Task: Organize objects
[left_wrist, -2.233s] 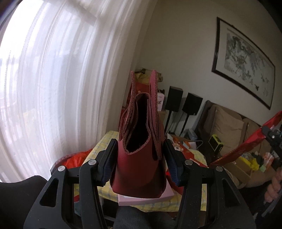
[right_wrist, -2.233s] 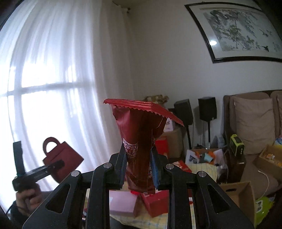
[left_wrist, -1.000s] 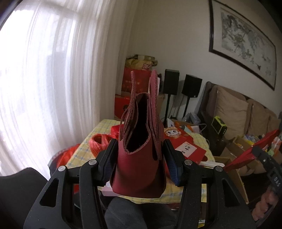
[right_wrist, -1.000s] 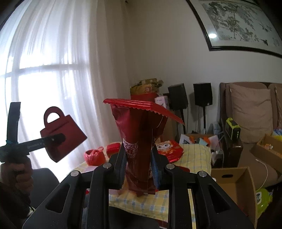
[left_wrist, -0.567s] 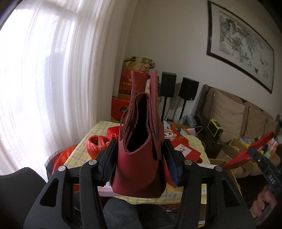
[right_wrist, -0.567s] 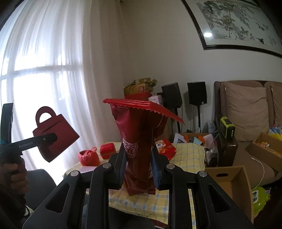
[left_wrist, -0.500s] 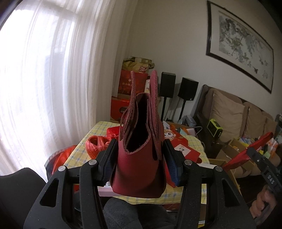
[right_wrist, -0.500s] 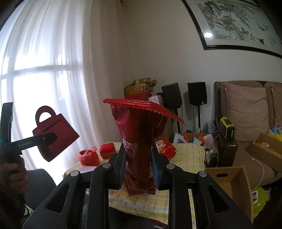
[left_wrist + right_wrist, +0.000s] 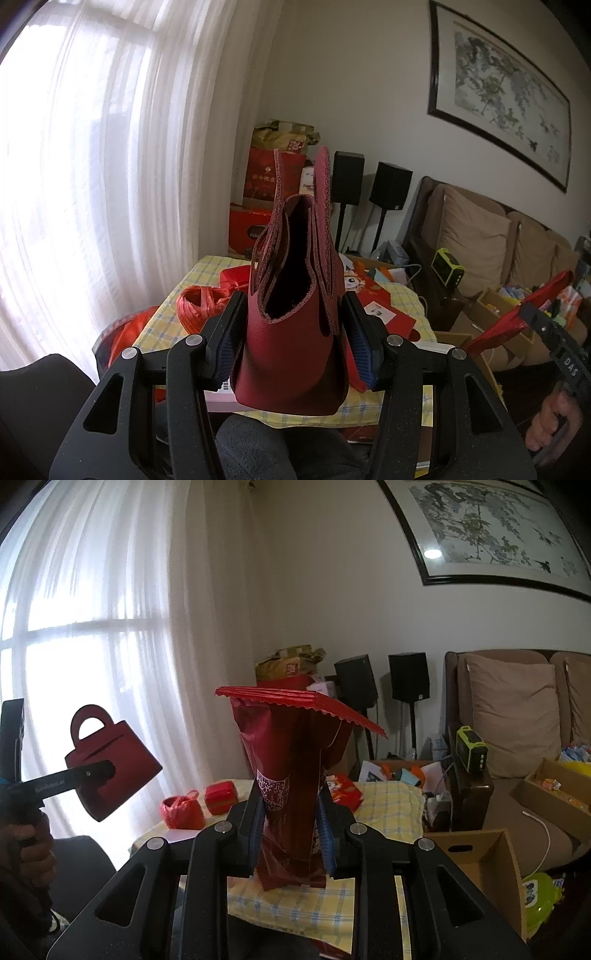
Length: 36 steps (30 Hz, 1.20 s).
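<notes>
Since the earliest frames both views have tipped downward: the yellow checked tabletop (image 9: 402, 295), once mostly hidden low in each picture, now fills the middle ground, while both held things sit unchanged in their jaws. The left gripper (image 9: 293, 349) has its jaws clamped on the sides of a small dark-red leather handbag (image 9: 291, 332), mouth open toward the camera, centre of the left wrist view. The right gripper (image 9: 291, 832) has its jaws closed on the lower part of a dark-red foil snack bag (image 9: 291, 775), upright, its crimped top fanned out at mid-frame. Both things are in the air above the tabletop, so this looks like the carrying step. The next move probably calls for choosing a free spot among the red clutter and lowering before releasing.
</notes>
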Motion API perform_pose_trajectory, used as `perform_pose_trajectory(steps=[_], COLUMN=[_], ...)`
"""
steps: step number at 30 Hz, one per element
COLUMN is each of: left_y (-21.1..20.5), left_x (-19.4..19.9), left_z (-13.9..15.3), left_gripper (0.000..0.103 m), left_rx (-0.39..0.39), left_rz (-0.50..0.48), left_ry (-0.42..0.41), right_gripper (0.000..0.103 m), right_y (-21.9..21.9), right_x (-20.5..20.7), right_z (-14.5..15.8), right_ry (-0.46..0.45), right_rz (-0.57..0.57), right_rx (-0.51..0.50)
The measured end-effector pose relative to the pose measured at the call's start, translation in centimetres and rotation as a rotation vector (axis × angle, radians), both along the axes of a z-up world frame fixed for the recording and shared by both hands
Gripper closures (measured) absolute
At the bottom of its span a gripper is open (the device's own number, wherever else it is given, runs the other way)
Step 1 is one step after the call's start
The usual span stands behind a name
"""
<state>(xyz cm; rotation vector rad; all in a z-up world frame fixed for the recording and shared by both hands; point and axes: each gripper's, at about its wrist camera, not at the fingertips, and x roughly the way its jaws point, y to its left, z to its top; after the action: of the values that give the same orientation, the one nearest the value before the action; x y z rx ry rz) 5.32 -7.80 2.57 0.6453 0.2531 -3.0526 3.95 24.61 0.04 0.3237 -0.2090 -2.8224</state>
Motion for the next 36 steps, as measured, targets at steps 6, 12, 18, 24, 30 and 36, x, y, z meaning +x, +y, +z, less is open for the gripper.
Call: perform_pose_trajectory(steps=[6, 12, 18, 24, 30, 36], left_y=[-0.2, 0.0, 0.0, -0.2, -0.1, -0.1], left_x=[0.0, 0.0, 0.1, 0.4, 0.5, 0.7], left_z=[0.0, 0.1, 0.1, 0.4, 0.6, 0.9], left_gripper=[0.054, 0.053, 0.053, 0.053, 0.053, 0.053], left_rx=[-0.002, -0.007, -0.012, -0.015, -0.016, -0.017], left_rz=[0.010, 0.012, 0.016, 0.022, 0.019, 0.017], left_ry=[0.001, 0.004, 0.005, 0.012, 0.019, 0.023], right_gripper=[0.078, 0.078, 0.078, 0.078, 0.078, 0.078], right_y=[0.6, 1.2, 1.6, 1.7, 1.7, 2.2], right_x=[0.4, 0.5, 0.7, 0.7, 0.7, 0.9], right_z=[0.4, 0.6, 0.8, 0.9, 0.9, 1.1], right_ry=[0.017, 0.020, 0.028, 0.034, 0.036, 0.044], right_rz=[-0.009, -0.019, -0.025, -0.024, -0.023, -0.027], right_rx=[-0.003, 0.004, 0.004, 0.015, 0.015, 0.017])
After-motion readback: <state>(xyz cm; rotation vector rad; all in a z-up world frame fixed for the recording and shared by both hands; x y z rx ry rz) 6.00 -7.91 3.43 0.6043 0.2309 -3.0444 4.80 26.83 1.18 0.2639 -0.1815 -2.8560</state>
